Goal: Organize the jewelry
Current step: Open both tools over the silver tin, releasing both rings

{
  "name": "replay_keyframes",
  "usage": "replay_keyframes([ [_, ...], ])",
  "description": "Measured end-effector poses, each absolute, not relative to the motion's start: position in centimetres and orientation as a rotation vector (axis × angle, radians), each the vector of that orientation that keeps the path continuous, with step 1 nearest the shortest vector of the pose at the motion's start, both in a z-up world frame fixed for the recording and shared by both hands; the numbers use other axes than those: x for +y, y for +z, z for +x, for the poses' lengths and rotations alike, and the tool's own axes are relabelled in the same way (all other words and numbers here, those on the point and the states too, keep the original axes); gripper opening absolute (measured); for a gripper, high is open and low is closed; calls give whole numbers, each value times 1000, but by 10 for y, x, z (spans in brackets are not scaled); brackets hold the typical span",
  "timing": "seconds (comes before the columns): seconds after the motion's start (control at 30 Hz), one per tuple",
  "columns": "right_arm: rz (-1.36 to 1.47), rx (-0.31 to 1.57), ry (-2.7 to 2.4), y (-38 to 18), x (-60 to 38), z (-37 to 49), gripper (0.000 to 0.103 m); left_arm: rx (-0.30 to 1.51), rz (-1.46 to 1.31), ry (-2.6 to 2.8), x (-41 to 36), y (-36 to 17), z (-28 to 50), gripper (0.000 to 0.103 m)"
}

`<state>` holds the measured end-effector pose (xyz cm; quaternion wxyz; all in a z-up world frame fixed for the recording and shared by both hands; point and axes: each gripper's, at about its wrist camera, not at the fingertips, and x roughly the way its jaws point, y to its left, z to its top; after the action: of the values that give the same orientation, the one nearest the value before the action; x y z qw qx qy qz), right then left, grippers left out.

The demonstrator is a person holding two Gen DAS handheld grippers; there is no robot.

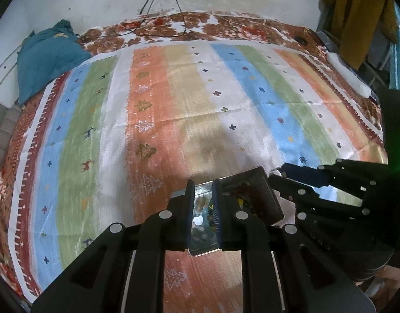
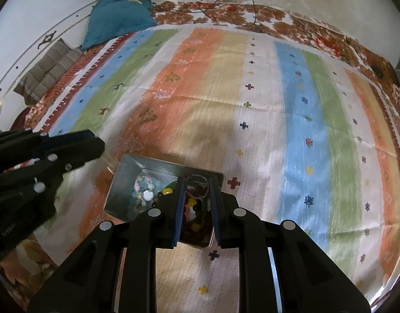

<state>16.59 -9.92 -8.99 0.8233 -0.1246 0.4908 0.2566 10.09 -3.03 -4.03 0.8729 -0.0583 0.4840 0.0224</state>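
A metal jewelry box point(image 2: 127, 167) with two compartments lies on the striped cloth. Its left compartment holds pale beads point(image 2: 145, 190); its right one holds dark and coloured beads point(image 2: 193, 203). My right gripper point(image 2: 197, 180) is over the right compartment, fingers a little apart, with a thin wire ring point(image 2: 197, 186) spanning between the pads. My left gripper point(image 1: 203, 185) hovers over the box point(image 1: 268, 195) above the pale beads point(image 1: 198, 219), jaws narrowly apart and empty. The left gripper's arm shows at the left of the right wrist view point(image 2: 43, 156).
The striped cloth point(image 2: 291, 130) covers a bed with a floral sheet point(image 1: 226, 26). A teal cushion point(image 1: 48, 57) and a striped pillow point(image 2: 48, 70) lie at the far left. Cables point(image 1: 160, 7) hang on the back wall. Clothes point(image 1: 356, 13) hang at right.
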Motion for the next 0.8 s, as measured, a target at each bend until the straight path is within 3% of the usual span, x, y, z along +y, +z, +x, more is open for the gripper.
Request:
replay_keyframes([
  [0.07, -270, 1042, 541, -90, -100, 165, 35, 1009, -132, 50, -28, -39, 99, 16],
  [0.3, -283, 1029, 522, -88, -107, 159, 37, 1001, -135, 50, -27, -37, 91, 24],
  [0.4, -275, 1018, 521, -83, -111, 153, 43, 994, -135, 45, -26, -35, 84, 27],
  [0.8, -278, 955, 521, -64, -131, 117, 60, 977, -190, -16, -26, -31, 52, 56],
])
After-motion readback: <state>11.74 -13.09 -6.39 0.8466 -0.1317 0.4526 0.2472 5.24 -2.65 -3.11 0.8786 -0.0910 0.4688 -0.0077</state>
